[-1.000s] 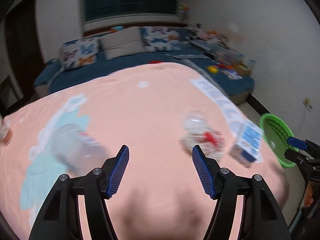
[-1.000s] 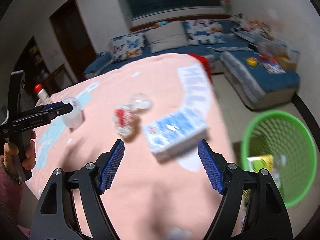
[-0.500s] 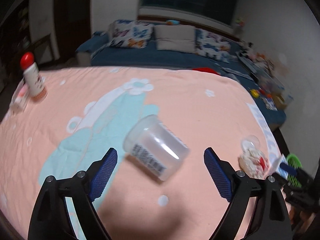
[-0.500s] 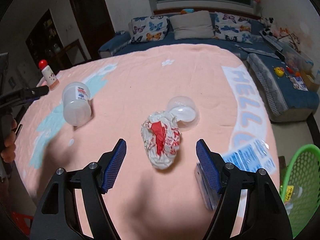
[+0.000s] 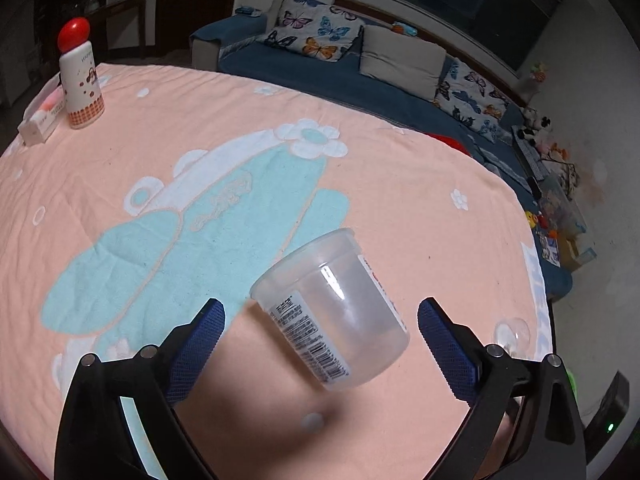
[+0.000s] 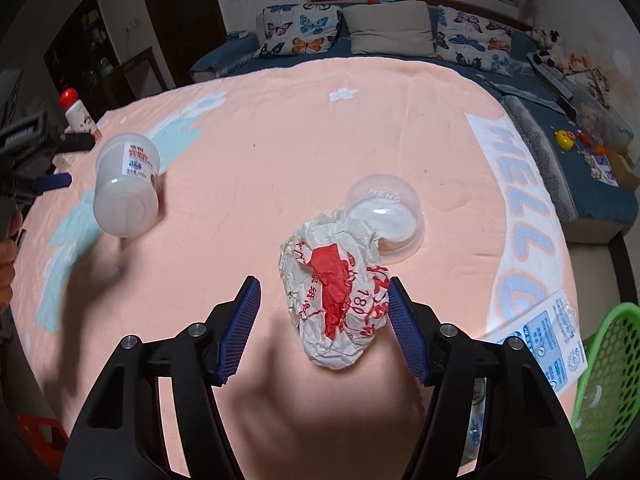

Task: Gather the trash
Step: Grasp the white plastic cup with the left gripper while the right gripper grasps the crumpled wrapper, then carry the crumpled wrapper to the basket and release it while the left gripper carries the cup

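A clear plastic cup (image 5: pixel 332 312) with a barcode label lies on its side on the peach cloth, between the wide-open fingers of my left gripper (image 5: pixel 320 344); it also shows in the right wrist view (image 6: pixel 126 190). A crumpled white and red paper wrapper (image 6: pixel 336 292) lies between the open fingers of my right gripper (image 6: pixel 322 328), untouched. A clear dome lid (image 6: pixel 386 212) rests just behind the wrapper. A blue and white tissue pack (image 6: pixel 548 340) lies at the cloth's right edge. A green basket (image 6: pixel 608 380) stands beyond it, lower right.
A white bottle with a red cap (image 5: pixel 78 76) and a small white box (image 5: pixel 42 118) stand at the far left corner. A blue sofa with butterfly pillows (image 6: pixel 304 32) runs behind the table. Toys litter the sofa end on the right (image 6: pixel 580 136).
Both grippers swung left and came closer: the cup now sits between my left fingers, the wrapper between my right fingers. The tissue pack and basket slid to the right edge.
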